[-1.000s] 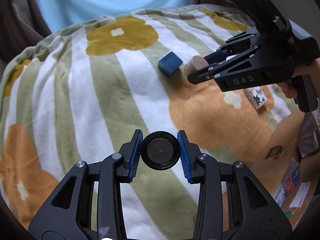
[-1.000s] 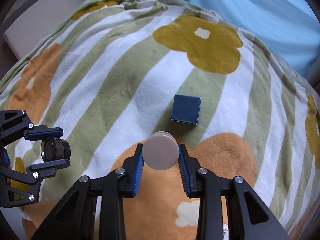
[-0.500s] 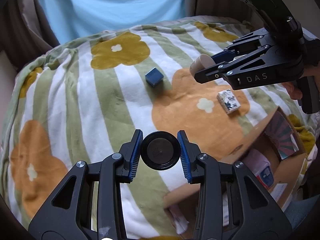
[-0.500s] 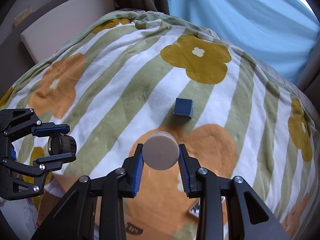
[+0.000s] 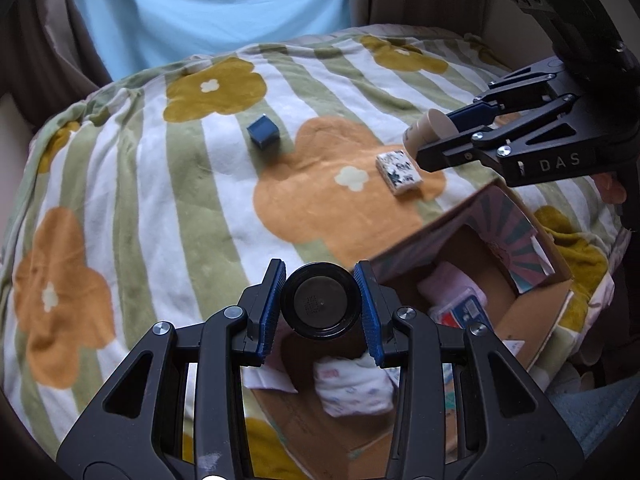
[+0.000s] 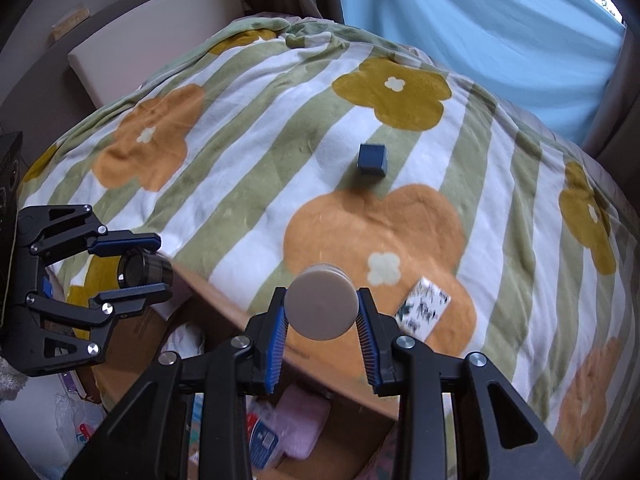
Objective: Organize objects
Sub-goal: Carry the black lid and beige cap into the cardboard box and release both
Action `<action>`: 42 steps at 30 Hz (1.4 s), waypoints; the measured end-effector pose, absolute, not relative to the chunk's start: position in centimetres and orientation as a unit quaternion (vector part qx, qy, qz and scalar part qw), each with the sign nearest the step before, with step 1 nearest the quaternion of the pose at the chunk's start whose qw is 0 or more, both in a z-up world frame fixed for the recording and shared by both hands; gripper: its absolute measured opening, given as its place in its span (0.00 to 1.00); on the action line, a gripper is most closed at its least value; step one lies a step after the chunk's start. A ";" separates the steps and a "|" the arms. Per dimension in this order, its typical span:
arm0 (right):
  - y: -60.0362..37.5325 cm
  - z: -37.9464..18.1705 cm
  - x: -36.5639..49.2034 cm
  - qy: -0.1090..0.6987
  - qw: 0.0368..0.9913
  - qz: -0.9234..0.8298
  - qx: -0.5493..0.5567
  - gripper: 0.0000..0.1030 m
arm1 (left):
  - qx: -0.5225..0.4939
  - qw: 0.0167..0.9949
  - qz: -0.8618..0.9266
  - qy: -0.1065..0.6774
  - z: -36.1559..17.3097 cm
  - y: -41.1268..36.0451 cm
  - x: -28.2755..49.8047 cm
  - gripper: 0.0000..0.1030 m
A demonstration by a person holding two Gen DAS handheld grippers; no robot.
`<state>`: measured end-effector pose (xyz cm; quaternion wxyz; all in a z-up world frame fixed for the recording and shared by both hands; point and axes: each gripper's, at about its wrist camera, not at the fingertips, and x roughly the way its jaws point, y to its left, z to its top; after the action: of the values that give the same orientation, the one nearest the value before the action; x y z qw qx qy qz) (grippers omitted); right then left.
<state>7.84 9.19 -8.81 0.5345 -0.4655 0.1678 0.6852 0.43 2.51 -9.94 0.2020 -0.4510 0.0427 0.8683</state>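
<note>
Nearest in the left wrist view, the left gripper (image 5: pixel 320 306) pinches a black round jar (image 5: pixel 320 306) between its ribbed blue pads, the jar's dark circular end facing the camera with a small moulded mark too fine to read; in the right wrist view the right gripper (image 6: pixel 322 308) likewise clamps a beige round jar (image 6: pixel 322 306) by its sides, its smooth flat end towards the lens; both sets of jaws are pressed firmly on what they carry. Just below and beyond the fingers sits an open cardboard box (image 5: pixel 536 308), its brown flaps raised, one flap printed inside with a pink and teal sunburst; inside lie soft white patterned packets (image 5: pixel 352 386) and a pink pouch, with lettering too blurred to read. The side of the right gripper's black frame, seen from the left wrist view, carries the letters "DAS". Further out, a fleecy blanket (image 5: pixel 152 184) in green and white stripes with orange and mustard flowers covers a rounded surface; on it lie a small white block with dark speckled print (image 5: pixel 398 172) and, further away, a dark blue cube (image 5: pixel 262 132), well apart from each other. Behind hangs a pale blue curtain (image 5: pixel 208 4).
</note>
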 end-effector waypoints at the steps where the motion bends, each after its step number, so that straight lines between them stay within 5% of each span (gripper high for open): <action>1: 8.6 -9.0 8.0 0.171 0.535 0.683 -0.467 0.30 | -0.454 0.203 0.866 0.042 -10.1 2.9 0.9 0.32; 35: 1.6 -15.7 13.4 0.265 0.547 0.614 -0.503 0.30 | -0.501 0.235 0.832 0.026 -15.2 7.5 4.4 0.33; 36: 1.7 -15.8 13.3 0.265 0.546 0.613 -0.506 0.30 | -0.501 0.237 0.832 0.023 -15.1 7.5 4.5 0.46; 37: 1.6 -16.0 13.3 0.267 0.543 0.614 -0.507 0.30 | -0.501 0.237 0.832 0.025 -15.1 7.6 4.6 0.83; 38: 1.6 -16.1 13.3 0.270 0.541 0.615 -0.507 0.37 | -0.500 0.234 0.833 0.031 -15.0 7.7 4.7 1.00; 40: 1.6 -16.4 13.4 0.275 0.541 0.607 -0.514 0.60 | -0.491 0.238 0.837 0.033 -14.7 7.8 4.9 1.00; 42: 1.3 -16.4 13.5 0.279 0.543 0.607 -0.509 0.67 | -0.495 0.236 0.836 0.034 -14.7 7.9 4.8 1.00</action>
<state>13.48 1.32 -16.44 0.5426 -0.5093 0.2786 0.6071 4.78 7.89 -14.66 0.2358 -0.4947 0.0340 0.8357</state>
